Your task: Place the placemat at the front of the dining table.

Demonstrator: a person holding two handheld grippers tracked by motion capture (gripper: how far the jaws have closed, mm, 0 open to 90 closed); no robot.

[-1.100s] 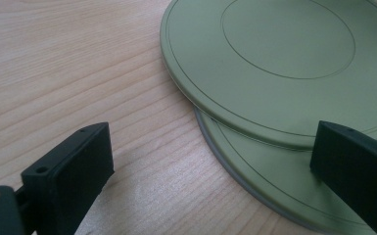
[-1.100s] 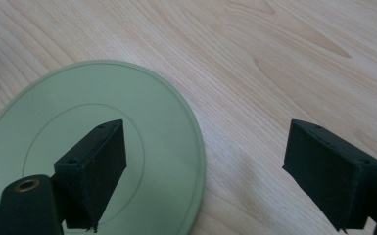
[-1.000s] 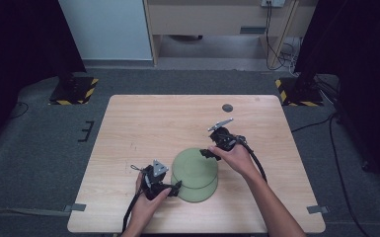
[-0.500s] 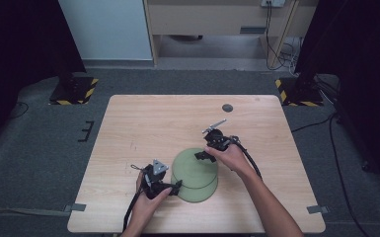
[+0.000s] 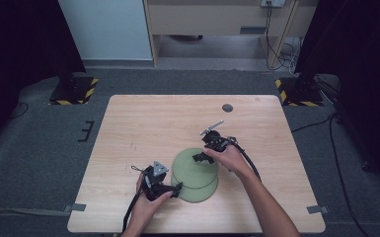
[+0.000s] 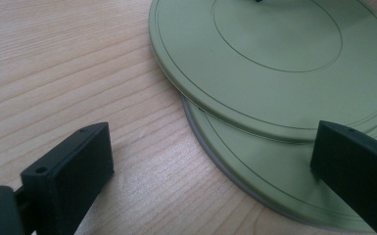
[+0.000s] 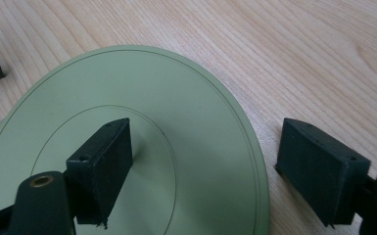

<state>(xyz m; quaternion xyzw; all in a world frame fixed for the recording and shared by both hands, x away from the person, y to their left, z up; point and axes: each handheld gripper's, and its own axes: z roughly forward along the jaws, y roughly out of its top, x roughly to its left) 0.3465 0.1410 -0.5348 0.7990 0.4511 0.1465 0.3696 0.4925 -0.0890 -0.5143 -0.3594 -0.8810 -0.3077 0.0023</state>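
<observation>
Light wooden table (image 5: 153, 123) stands on grey carpet, with two green plates stacked near its front edge. Nearest, the left gripper (image 5: 175, 188) has its jaws apart, around the rim of the lower plate (image 6: 254, 161). The upper plate (image 5: 193, 165) lies shifted on it. Farther, the right gripper (image 5: 201, 157) straddles that upper rim, jaws apart, not pressing.

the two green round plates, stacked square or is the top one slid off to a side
Slid off. The top green round plate overhangs the lower green round plate, whose edge shows as a crescent in the left gripper view and the high view.
</observation>
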